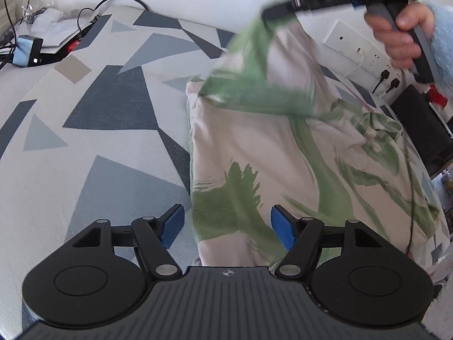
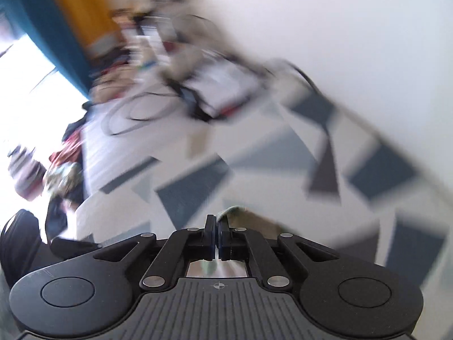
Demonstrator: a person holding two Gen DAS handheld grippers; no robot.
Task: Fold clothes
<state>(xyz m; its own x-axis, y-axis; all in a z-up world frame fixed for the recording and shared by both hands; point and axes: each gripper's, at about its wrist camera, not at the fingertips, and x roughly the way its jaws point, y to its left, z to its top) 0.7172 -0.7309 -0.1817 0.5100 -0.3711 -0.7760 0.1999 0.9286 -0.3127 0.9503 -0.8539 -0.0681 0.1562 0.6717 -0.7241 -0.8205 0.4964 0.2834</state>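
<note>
A cream garment (image 1: 254, 147) with green brush-stroke marks lies on a bedsheet (image 1: 85, 141) printed with grey and blue triangles. My left gripper (image 1: 228, 226) stands open low over the garment's near left corner. Its blue pads (image 1: 174, 225) press on nothing, and the cloth's edge lies between them. At the top right a hand (image 1: 402, 36) holds my right gripper (image 1: 269, 14), which lifts a blurred green fold (image 1: 254, 65) of the garment off the bed. In the right wrist view that gripper (image 2: 217, 226) is shut, with a strip of the green and cream cloth (image 2: 237, 212) caught between its fingers.
A white socket panel (image 1: 359, 53) with plugs and a black box (image 1: 424, 130) stand at the right. A thin black cable (image 1: 410, 184) crosses the garment's right side. Cables and a small device (image 1: 28, 51) lie at the far left. The right wrist view is blurred, with clutter (image 2: 62, 175) beside the bed.
</note>
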